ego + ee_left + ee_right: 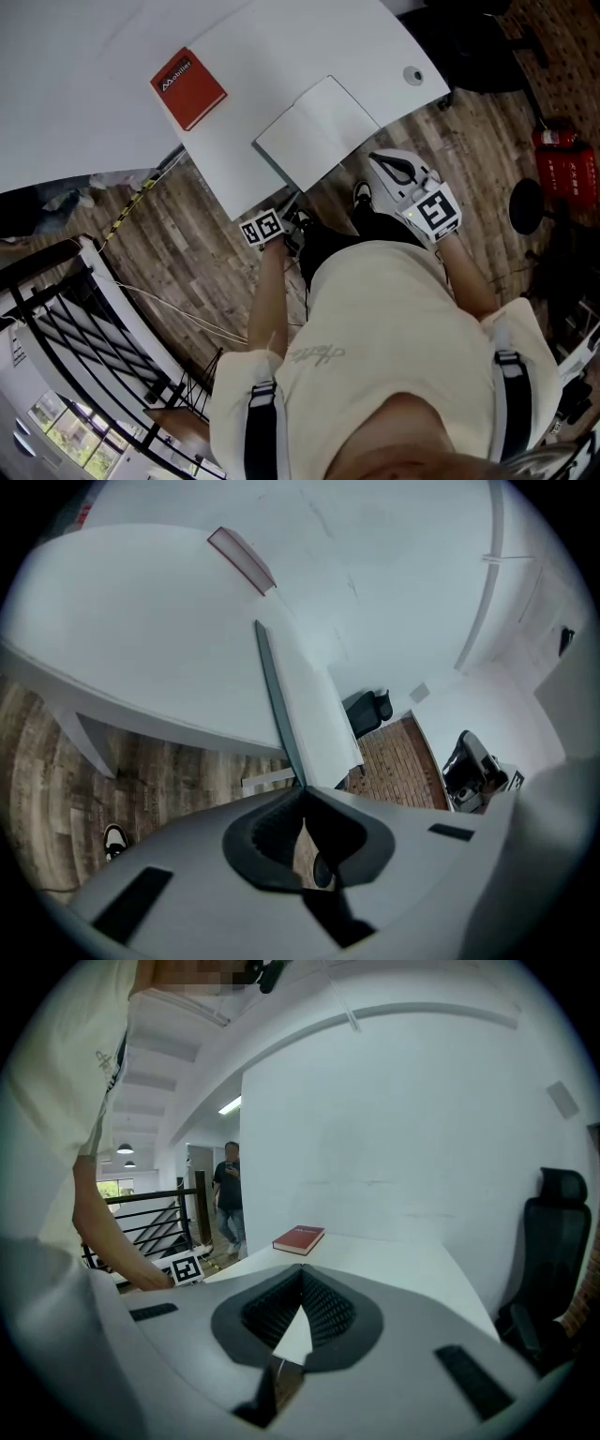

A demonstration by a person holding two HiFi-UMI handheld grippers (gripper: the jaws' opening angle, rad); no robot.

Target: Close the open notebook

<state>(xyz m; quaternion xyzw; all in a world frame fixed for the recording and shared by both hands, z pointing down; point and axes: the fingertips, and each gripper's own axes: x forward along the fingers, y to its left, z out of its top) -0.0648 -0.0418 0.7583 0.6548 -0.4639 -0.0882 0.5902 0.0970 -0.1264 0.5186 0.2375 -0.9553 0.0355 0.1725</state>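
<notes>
The left gripper [302,790] pinches the notebook [313,701] by its corner

White notebook [319,131], red book [187,87], white table [309,37], brown wood-grain floor [178,253].

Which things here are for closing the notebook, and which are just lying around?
For the job: notebook; left gripper, shut on its corner; right gripper, shut and empty.

Just lying about: red book; fire extinguisher; black chair.
</notes>
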